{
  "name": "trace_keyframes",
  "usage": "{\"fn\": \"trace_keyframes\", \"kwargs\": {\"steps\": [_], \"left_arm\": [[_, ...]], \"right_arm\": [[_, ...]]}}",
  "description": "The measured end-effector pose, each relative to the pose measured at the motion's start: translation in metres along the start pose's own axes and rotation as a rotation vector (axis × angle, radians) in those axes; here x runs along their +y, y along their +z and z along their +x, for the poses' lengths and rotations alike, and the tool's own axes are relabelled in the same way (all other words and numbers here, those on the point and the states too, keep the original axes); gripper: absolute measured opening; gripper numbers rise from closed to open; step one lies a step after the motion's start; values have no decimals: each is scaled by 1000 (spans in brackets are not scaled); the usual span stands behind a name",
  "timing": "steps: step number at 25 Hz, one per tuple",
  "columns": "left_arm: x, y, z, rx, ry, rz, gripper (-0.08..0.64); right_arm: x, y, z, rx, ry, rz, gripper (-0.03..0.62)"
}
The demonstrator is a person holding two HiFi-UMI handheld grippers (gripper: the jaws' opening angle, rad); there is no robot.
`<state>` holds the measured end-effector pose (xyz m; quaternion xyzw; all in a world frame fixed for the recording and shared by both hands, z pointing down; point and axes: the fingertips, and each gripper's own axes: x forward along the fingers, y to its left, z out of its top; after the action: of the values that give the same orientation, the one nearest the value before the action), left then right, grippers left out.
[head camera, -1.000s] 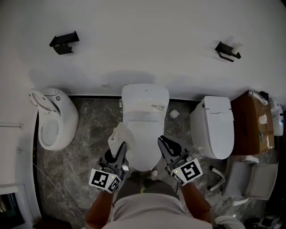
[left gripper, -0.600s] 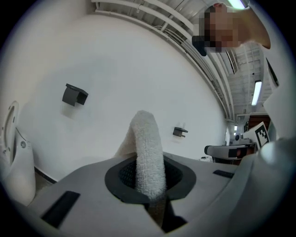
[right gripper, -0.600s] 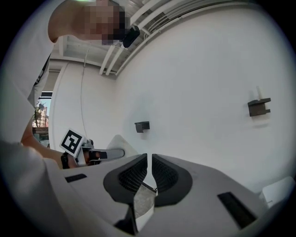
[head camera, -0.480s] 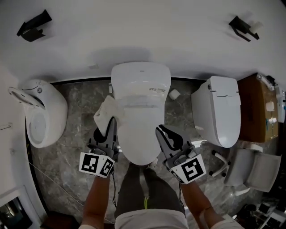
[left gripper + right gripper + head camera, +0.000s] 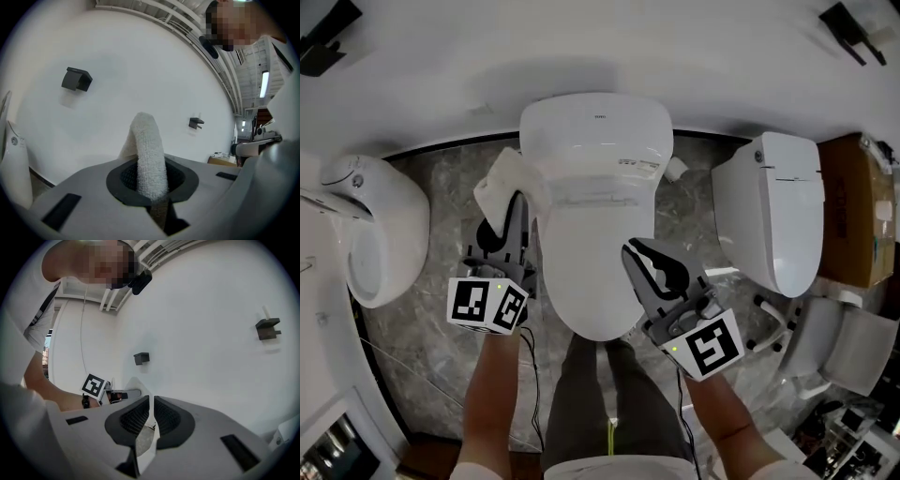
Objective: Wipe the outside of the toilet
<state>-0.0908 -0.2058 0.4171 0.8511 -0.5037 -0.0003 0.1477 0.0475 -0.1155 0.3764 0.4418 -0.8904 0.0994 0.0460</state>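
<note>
Open to the left of the white closed-lid toilet [image 5: 595,178]: a broad strip of grey marble floor [image 5: 441,202] reaching the white open bowl [image 5: 380,230] at far left, occupied only by the left claw [image 5: 514,211] and its pinched white terry cloth [image 5: 502,180] at the toilet's flank. Tighter on the right: a narrow floor gap hemmed by a second white lidded toilet [image 5: 773,216], small white roll [image 5: 677,169] lying near the white wall [image 5: 581,47]. Over the front right rim, the right claw [image 5: 649,267], jaws together.

The left hand-held gripper [image 5: 512,211] and right hand-held gripper [image 5: 643,253] are grey with black ribbed pads [image 5: 133,420] and white cubes [image 5: 487,305] bearing black square markers. The person wears a white shirt [image 5: 619,466] and dark grey trousers [image 5: 581,394].
</note>
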Motion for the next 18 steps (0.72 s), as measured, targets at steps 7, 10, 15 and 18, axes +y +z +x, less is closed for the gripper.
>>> {"fn": "trace_keyframes", "kwargs": {"steps": [7, 10, 15, 18], "left_arm": [[53, -43, 49, 27, 37, 13, 58], [79, -49, 61, 45, 62, 45, 58], [123, -48, 74, 91, 127, 115, 58], [141, -54, 90, 129, 153, 144, 58]], "right_arm": [[-12, -30, 41, 16, 14, 11, 54], [-17, -36, 54, 12, 13, 18, 54], [-26, -40, 71, 3, 12, 27, 54], [-28, -41, 79, -3, 13, 34, 54]]}}
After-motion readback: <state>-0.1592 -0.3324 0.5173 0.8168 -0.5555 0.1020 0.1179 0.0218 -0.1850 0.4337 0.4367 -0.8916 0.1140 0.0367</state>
